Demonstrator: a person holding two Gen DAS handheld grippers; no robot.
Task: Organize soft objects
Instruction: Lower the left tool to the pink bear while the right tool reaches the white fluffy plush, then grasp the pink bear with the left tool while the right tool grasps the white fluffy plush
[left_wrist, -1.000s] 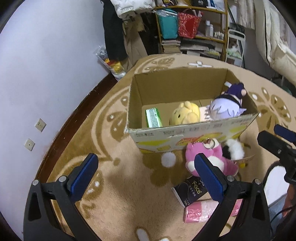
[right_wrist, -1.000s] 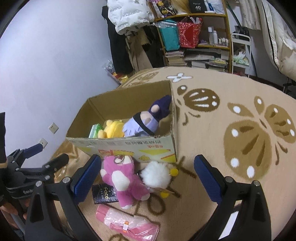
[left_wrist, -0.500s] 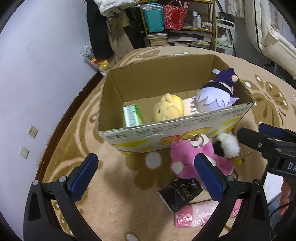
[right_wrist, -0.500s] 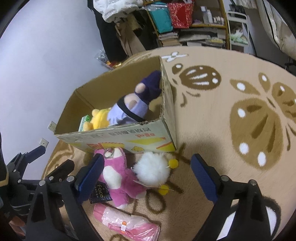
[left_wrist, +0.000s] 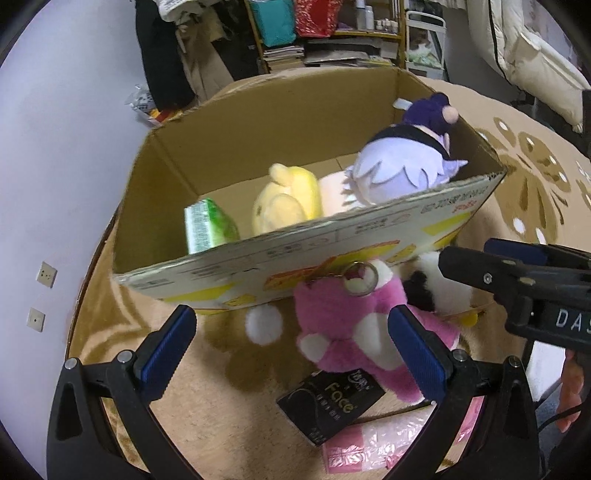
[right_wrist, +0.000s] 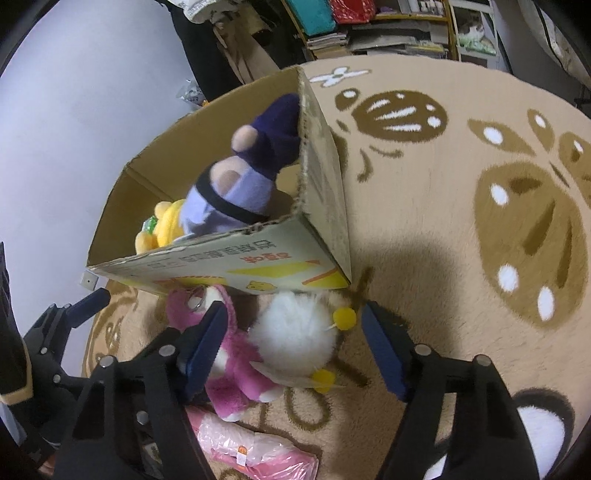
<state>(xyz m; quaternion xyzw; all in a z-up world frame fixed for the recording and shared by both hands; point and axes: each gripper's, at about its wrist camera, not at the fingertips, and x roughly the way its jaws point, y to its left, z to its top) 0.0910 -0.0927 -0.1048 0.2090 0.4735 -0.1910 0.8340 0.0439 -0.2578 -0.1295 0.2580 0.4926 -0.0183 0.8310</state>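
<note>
Open left hand-held gripper (left_wrist: 288, 350) above rug, pink plush (left_wrist: 354, 328) beside cardboard box (left_wrist: 332, 240)

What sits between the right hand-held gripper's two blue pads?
The fluffy white round plush toy, not yet pinched as the jaws close, seen in the right wrist view.

Both cameras sit on the grippers and look steeply down, close to the floor. The left one faces the cardboard box (left_wrist: 332, 236) from its front; the right one faces its corner. Both see the box and the pink plush (left_wrist: 354, 328).
</note>
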